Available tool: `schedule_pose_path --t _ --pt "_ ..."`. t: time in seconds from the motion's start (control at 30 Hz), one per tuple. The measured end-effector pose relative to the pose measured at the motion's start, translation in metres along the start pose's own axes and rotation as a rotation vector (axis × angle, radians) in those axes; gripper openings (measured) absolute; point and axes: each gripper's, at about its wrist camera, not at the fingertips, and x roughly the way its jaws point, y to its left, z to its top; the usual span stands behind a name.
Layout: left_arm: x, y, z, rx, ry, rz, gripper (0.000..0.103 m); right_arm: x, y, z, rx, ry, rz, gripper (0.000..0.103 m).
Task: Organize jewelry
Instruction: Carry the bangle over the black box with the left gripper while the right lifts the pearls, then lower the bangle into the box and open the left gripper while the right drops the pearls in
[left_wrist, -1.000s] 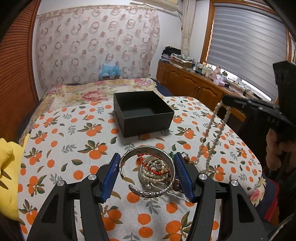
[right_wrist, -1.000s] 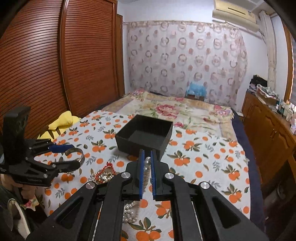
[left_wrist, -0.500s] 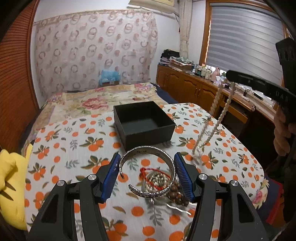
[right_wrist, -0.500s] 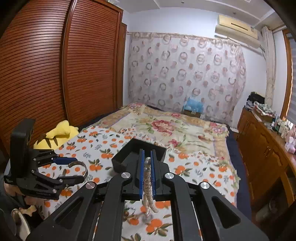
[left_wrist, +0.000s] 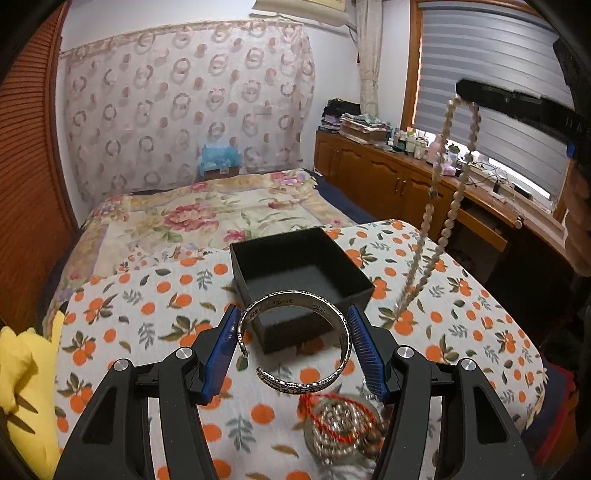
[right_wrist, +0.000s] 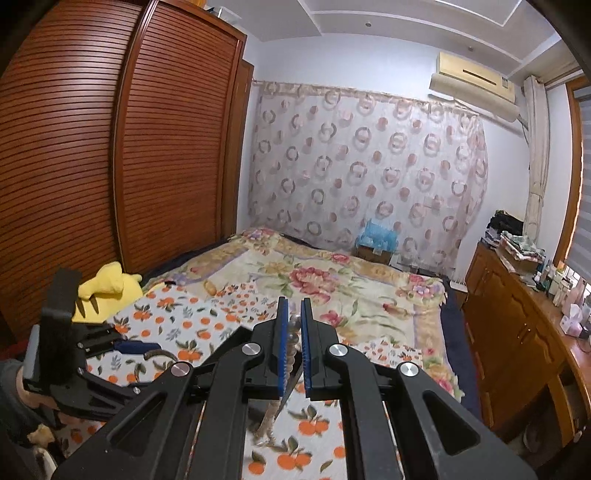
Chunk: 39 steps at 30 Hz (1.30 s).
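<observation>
The silver bangle (left_wrist: 295, 343) sits crosswise between the blue pads of the left gripper (left_wrist: 293, 349), whose jaws stand about half open and press on its two sides, holding it in the air just in front of the near wall of the black box (left_wrist: 301, 280). The box is open and looks empty, and it rests on the orange-print cloth (left_wrist: 147, 306) spread over the bed (left_wrist: 207, 218).

To the right, the pearl necklace (left_wrist: 448, 192) hangs in a long double strand from the right gripper (right_wrist: 294, 345), which is nearly shut on a few beads at the top of the loop; the lower end dangles over the cloth beside the box, though blur makes it hard to say whether it is clear of the fabric. A small heap of other jewelry (left_wrist: 345, 424), with a red cord and beads, lies on the cloth below the left gripper.

Both pieces look to be in carry toward the box. Next, each should be brought over the opening and lowered before letting go. The necklace needs enough height for its tail to pass the rim, and the two grippers should go in one after the other.
</observation>
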Motion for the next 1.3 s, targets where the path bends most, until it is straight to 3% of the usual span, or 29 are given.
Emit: schedule_pose_path --t 0.43,0.73,0.8,1.3 --pt "0.060 0.009 0.030 -0.011 0.061 -0.015 0.057 0.030 -0.017 0.046 -0.026 -0.034 0.019 0.008" --pt "0.094 0.009 0.032 -0.009 0.105 -0.010 0.059 0.051 -0.014 0.043 -0.033 -0.016 0.074 0.008" --pt "0.092 0.009 0.033 -0.018 0.095 -0.012 0.066 0.056 -0.013 0.040 -0.035 -0.006 0.081 0.008" --pt "0.052 0.026 0.025 -0.050 0.056 0.022 0.066 0.100 0.010 -0.003 -0.020 0.110 0.123 0.008"
